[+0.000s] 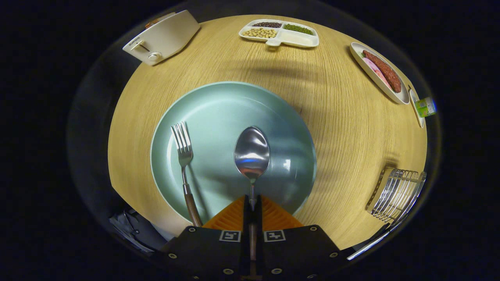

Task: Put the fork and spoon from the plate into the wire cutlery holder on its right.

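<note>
Gripper view
Gripper: the gripper [252,205] has its two fingers pressed together on the thin handle of the shiny metal spoon [252,153], which runs down the narrow slot between them.
Spoon: its bowl sticks out just ahead of the fingertips, hollow side up, over the near part of the plate; whether it touches the plate or is lifted off it, I cannot tell.
Plate: a wide round pale green plate [218,105] lies on the table straight ahead of the fingers.
Fork: a metal fork with a brown wooden handle [184,164] lies on the left part of the plate, tines pointing away, handle end reaching over the near rim beside the left finger.
Cutlery holder: a silver wire cutlery holder [396,193] stands on the table well to the right of the plate, apart from it; nothing can be made out inside it.
Table: a round light wooden table [343,128] carries everything.
Divided tray: beyond the plate, a white divided tray [297,39] holds dark beans, green beans and pale yellow beans in separate compartments.
Oblong dish: far right, a white oblong dish [369,68] holds a brown sausage and something pink.
Toaster: far left, a cream toaster [164,37] sits at the table's edge.
</note>
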{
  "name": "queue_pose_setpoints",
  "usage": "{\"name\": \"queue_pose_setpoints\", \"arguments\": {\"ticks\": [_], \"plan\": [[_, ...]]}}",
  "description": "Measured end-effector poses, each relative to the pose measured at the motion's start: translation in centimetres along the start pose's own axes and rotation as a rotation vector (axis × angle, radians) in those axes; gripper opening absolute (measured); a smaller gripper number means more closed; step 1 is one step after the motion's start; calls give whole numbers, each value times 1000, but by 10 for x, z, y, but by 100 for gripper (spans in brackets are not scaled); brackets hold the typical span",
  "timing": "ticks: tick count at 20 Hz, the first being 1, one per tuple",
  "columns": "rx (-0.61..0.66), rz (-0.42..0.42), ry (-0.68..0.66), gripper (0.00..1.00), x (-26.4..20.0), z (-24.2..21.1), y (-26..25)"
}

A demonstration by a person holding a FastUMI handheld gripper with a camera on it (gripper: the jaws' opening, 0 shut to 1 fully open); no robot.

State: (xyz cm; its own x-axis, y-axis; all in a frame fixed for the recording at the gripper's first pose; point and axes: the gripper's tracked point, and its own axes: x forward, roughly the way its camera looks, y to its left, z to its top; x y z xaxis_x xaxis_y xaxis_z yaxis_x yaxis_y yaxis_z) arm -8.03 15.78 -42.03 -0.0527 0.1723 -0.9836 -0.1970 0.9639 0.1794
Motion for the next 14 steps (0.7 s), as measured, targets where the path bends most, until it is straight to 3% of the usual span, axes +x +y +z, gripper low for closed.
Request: {"name": "queue_pose_setpoints", "arguments": {"ticks": [14], "plan": [[30, 56, -183, 5, -37, 13, 5]]}}
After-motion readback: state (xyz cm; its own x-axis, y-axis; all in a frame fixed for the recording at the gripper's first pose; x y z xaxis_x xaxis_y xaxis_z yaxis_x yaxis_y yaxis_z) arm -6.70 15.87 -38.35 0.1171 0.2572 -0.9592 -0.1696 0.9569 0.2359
